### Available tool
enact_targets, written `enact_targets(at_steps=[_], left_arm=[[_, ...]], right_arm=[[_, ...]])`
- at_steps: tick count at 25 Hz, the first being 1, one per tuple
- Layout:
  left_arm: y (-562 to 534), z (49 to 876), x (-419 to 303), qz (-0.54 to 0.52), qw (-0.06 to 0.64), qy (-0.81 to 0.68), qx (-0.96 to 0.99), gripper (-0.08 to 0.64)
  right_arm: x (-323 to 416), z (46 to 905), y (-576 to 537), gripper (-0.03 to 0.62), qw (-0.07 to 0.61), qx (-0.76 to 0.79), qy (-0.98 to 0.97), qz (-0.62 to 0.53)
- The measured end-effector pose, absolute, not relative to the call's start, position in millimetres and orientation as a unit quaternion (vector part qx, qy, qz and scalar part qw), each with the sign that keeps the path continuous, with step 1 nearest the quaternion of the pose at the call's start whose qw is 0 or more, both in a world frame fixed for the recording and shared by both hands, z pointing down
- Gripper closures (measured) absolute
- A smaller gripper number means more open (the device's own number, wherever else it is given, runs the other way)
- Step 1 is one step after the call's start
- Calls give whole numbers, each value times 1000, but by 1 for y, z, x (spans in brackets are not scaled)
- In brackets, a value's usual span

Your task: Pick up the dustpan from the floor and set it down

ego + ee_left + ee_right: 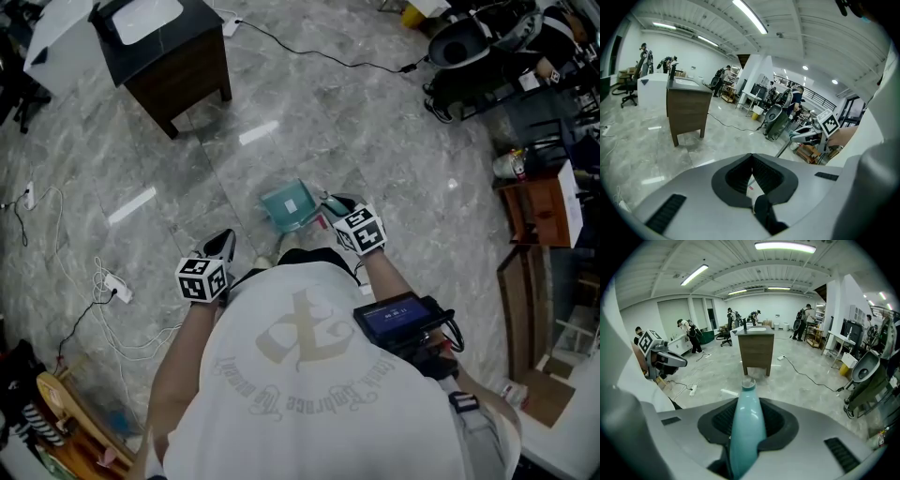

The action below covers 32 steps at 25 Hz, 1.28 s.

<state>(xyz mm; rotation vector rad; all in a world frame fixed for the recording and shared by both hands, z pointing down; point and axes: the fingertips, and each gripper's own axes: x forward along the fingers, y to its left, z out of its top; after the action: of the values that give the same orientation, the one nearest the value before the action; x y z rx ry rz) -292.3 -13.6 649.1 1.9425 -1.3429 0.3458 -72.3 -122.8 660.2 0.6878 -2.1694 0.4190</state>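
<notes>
The teal dustpan (289, 206) hangs just above the grey marble floor in front of the person, pan end pointing away. My right gripper (330, 204) is shut on its handle. In the right gripper view the teal handle (747, 427) runs straight out between the dark pads of the right gripper (747, 401). My left gripper (225, 246) is lower and to the left, apart from the dustpan. Its own view shows the left gripper (751, 159) with pads meeting at the tips and nothing between them.
A dark wooden cabinet (169, 52) stands at the far left on the floor. White cables and a power strip (112, 281) lie to the left. A black cord (319, 56) crosses the far floor. Chairs and gear (469, 47) crowd the far right beside a wooden shelf (539, 211).
</notes>
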Motion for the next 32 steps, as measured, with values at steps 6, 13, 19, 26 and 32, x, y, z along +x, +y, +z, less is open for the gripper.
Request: enact_targets(at_steps=[6, 13, 19, 26, 32], left_arm=[[-32, 645, -290, 139, 363, -524, 758, 548], [-50, 647, -293, 150, 370, -539, 742, 548], [-61, 652, -290, 160, 380, -546, 729, 548], [-67, 655, -302, 169, 387, -565, 709, 548], [-68, 656, -311, 177, 396, -582, 687, 548]], right_arm=[[-71, 681, -134, 476, 420, 252, -857, 160], [-67, 706, -157, 475, 433, 228, -856, 166], [-59, 733, -173, 474, 446, 220, -849, 180], [-60, 761, -189, 474, 453, 213, -845, 188], [-64, 782, -207, 474, 466, 203, -841, 186]])
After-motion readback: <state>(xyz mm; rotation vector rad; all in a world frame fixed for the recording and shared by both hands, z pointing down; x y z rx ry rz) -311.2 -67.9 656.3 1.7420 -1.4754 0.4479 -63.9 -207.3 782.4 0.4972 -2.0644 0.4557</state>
